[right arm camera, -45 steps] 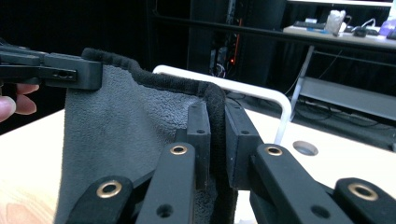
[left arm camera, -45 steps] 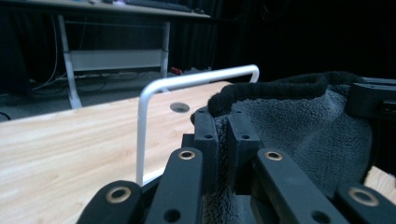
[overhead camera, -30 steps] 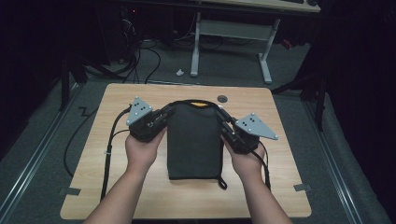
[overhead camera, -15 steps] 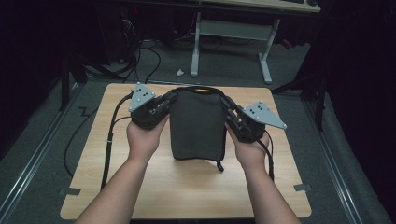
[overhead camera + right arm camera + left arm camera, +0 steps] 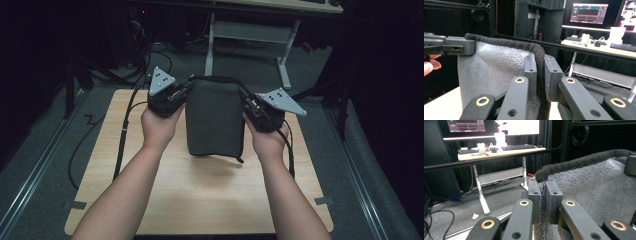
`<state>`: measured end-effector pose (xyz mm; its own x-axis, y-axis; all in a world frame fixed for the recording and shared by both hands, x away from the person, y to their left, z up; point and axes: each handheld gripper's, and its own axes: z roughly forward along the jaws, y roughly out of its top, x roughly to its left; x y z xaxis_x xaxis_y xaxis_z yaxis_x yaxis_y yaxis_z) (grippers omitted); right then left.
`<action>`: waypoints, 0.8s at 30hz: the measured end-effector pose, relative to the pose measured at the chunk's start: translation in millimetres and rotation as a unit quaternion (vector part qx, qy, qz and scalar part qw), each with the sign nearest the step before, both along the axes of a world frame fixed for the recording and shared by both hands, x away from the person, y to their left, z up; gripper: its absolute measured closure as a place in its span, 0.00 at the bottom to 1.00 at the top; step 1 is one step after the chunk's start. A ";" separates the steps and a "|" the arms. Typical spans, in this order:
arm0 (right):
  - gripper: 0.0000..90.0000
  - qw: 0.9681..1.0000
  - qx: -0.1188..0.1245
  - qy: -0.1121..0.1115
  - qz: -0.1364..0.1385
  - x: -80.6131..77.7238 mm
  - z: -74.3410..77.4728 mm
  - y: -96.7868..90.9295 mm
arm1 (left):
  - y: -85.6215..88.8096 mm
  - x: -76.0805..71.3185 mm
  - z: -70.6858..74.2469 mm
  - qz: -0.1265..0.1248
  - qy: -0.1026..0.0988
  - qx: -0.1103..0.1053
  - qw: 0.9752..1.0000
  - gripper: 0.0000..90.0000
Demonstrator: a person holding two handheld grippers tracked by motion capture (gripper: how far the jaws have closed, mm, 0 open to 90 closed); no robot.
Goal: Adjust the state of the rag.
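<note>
A dark grey fleecy towel (image 5: 214, 119) hangs folded above the wooden table (image 5: 200, 200), held up by its two top corners. My left gripper (image 5: 181, 95) is shut on the towel's left top corner; in the left gripper view its jaws pinch the hemmed edge (image 5: 543, 185) of the towel (image 5: 599, 192). My right gripper (image 5: 248, 105) is shut on the right top corner, and in the right gripper view the dark hem (image 5: 539, 65) runs between its pads. The left gripper (image 5: 461, 46) also shows there, at the far corner of the towel (image 5: 494, 72).
Black cables trail from both grippers over the table's edges. Beyond the table stands a white-legged desk (image 5: 250, 30) with a keyboard (image 5: 517, 147) and monitors (image 5: 589, 13). Dark floor and a rail (image 5: 30, 170) lie at the left.
Both hands have risen and moved away from the person, lifting the towel off the table. It lay flat a second ago and now hangs from the two grippers.
</note>
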<state>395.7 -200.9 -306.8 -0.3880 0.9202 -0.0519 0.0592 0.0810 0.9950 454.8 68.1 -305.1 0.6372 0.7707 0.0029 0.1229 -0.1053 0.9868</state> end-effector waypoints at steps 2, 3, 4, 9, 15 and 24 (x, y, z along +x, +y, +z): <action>0.92 1.000 0.002 0.003 -0.004 5.8 -0.3 -1.0 | -3.6 7.0 -0.2 0.004 0.008 0.004 1.000 0.94; 0.92 1.000 0.002 0.003 -0.008 9.5 -1.1 -1.9 | -5.7 10.7 0.3 0.007 0.008 0.011 1.000 0.94; 0.92 1.000 0.005 0.009 -0.010 14.3 -2.1 -2.8 | -7.3 13.0 1.0 0.009 0.009 0.015 1.000 0.94; 0.92 1.000 0.014 0.015 -0.011 27.3 -1.9 -7.5 | -10.4 21.4 7.7 0.011 -0.002 0.021 1.000 0.94; 0.92 1.000 0.005 0.004 -0.017 37.0 2.3 -10.6 | -17.2 33.1 11.4 0.016 -0.010 0.028 0.999 0.94; 0.92 0.999 -0.023 0.030 -0.032 70.7 -7.9 -13.7 | -26.4 57.5 -5.2 0.027 0.029 0.059 0.997 0.94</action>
<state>466.5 -214.5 -314.7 -0.3314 0.9406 -0.0736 0.1245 0.1210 0.9848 512.3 41.6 -310.3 0.5960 0.8007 0.0601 0.1883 -0.2121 0.9589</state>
